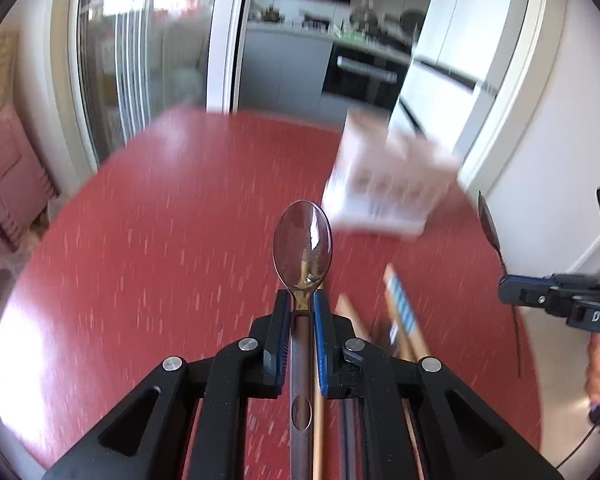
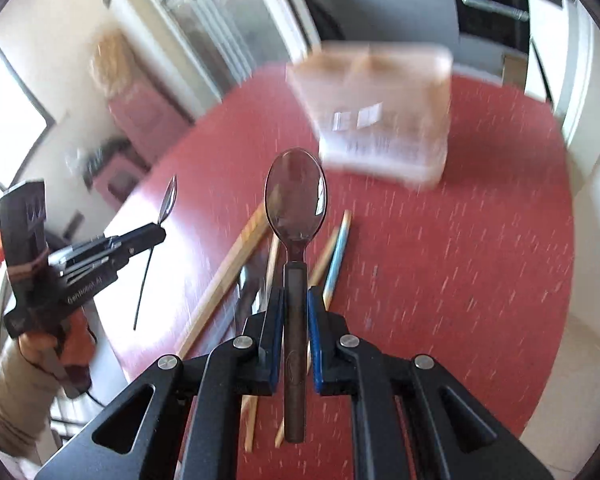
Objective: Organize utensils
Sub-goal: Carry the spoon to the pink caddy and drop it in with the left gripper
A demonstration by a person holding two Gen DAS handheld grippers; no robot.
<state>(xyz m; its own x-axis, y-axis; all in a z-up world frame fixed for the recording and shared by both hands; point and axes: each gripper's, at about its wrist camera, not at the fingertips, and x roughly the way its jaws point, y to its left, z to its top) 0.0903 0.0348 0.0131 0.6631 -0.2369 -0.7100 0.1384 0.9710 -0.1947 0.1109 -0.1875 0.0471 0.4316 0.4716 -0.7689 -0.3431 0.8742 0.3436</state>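
Note:
My left gripper is shut on the handle of a brown translucent spoon, lifted above the red table with its bowl pointing forward. My right gripper is shut on a second brown spoon, also off the table. Each gripper shows in the other view: the right gripper with its spoon at the right edge, the left gripper with its spoon at the left. A clear plastic organizer box stands on the table beyond both spoons.
Several chopsticks, wooden and one with a blue part, lie scattered on the table under the grippers with another dark utensil. A person's hand and sleeve hold the left gripper. The table's round edge runs at the right.

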